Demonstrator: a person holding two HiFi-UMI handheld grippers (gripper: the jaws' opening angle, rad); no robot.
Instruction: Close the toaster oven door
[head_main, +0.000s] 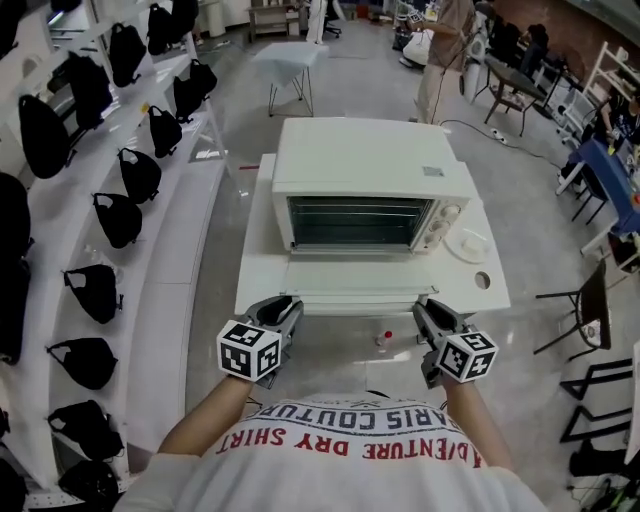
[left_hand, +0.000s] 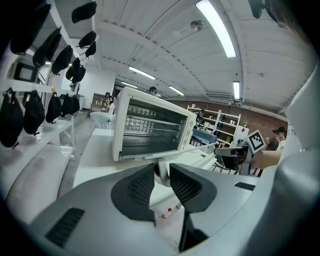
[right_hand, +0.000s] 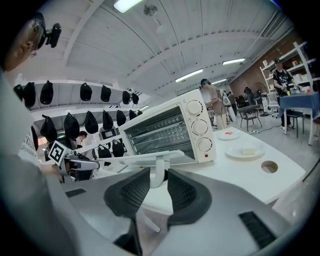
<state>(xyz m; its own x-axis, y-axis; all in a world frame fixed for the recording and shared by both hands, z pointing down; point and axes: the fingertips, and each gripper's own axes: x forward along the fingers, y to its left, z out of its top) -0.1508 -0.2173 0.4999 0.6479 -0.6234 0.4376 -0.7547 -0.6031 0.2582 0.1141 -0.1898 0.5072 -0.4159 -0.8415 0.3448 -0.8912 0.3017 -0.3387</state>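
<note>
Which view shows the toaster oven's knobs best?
Right gripper view: the three knobs face the camera, stacked down the toaster oven front panel, each clearly separate. The head view shows them small and foreshortened from above. In the left gripper view the toaster oven is seen from its far end; the knobs cannot be made out.

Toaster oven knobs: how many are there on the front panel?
3, in one column right of the toaster oven opening: top knob, middle knob, bottom knob. None appears hidden.
</note>
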